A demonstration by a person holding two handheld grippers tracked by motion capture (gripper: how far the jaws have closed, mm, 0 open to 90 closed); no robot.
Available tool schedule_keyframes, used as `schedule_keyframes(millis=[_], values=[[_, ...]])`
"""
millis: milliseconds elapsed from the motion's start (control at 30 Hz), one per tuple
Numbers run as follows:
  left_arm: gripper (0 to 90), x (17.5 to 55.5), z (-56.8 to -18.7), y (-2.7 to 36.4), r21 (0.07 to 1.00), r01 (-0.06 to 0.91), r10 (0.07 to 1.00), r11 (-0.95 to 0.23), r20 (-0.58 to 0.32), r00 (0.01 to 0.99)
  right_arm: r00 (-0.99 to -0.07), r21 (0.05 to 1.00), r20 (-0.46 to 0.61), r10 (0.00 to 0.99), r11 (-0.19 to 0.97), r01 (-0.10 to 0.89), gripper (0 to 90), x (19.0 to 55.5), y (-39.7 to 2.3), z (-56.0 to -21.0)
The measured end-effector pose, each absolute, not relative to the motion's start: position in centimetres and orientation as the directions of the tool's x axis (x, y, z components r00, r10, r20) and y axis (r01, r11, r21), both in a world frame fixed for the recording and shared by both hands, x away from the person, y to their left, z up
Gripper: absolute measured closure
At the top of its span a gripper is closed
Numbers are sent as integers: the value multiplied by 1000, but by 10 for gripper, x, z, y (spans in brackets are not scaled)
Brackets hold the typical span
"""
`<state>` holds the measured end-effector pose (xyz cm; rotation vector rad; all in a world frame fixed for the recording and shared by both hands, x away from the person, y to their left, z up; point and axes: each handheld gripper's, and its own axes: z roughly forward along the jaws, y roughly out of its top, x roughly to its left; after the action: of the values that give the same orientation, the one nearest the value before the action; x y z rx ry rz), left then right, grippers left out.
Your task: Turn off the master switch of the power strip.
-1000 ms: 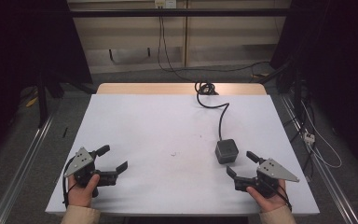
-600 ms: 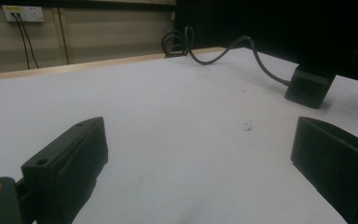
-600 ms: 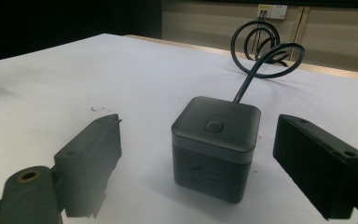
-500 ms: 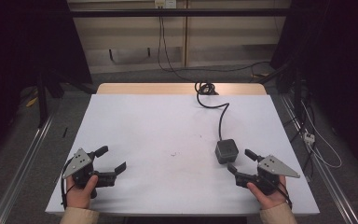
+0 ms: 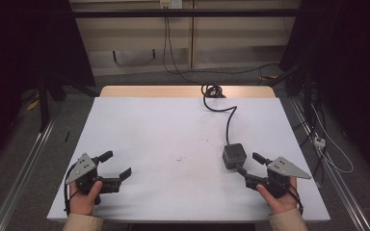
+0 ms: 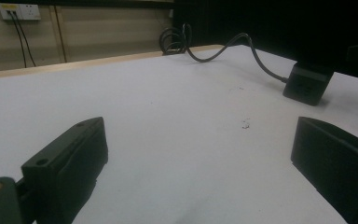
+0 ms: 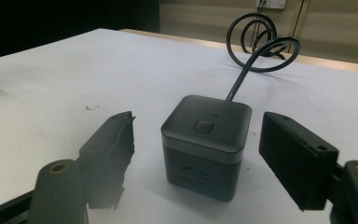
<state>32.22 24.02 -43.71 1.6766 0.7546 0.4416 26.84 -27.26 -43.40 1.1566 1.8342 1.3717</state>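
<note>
Item: black cube (image 7: pixel 205 144) with a button on top, upright on the white table (image 5: pixel 164 130), between the jaws of your right claw (image 5: pixel 247 162). A gap shows on each side; the pads are not touching it. Those jaws have just been closing toward it.

Cord (image 5: pixel 229 115): black, runs from the cube's back, away from your right claw, to a coil at the table's far edge.

Left claw (image 5: pixel 116 164): in your left hand, well apart from the cube, jaws wide with bare table between them.
</note>
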Motion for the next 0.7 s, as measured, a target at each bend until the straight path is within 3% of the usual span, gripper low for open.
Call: schedule_keyframes(millis=[467, 700], values=[[33, 322, -438, 240, 963, 246, 688, -108, -106, 718, -453, 946, 66, 889, 88, 312, 415, 276, -277, -430], [33, 323, -438, 239, 962, 248, 688, -112, -106, 718, -447, 943, 70, 892, 87, 320, 441, 279, -278, -430]])
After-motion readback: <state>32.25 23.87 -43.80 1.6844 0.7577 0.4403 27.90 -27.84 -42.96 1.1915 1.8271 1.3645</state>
